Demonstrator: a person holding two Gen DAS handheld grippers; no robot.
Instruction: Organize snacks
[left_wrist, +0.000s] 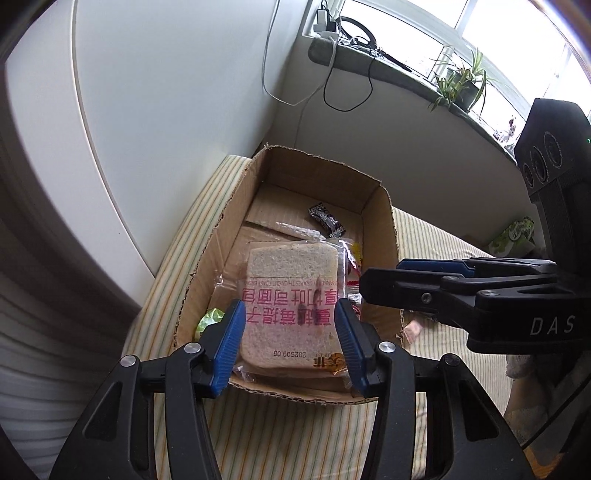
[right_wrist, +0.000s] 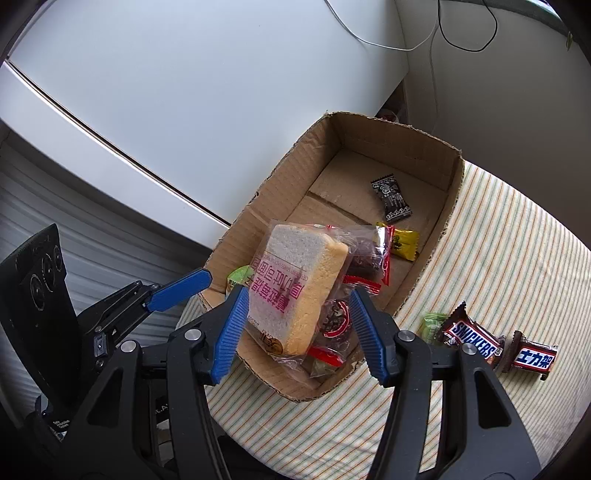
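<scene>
The box already has bread and candies in it — two chocolate bars wait beside it. Right gripper grips the bread; left gripper — cannot tell.

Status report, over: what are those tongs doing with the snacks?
Left tongs open over cardboard box. Right tongs straddle bread packet inside it, grip unclear. Snickers bars outside on striped cloth. Nothing blocking.
</scene>
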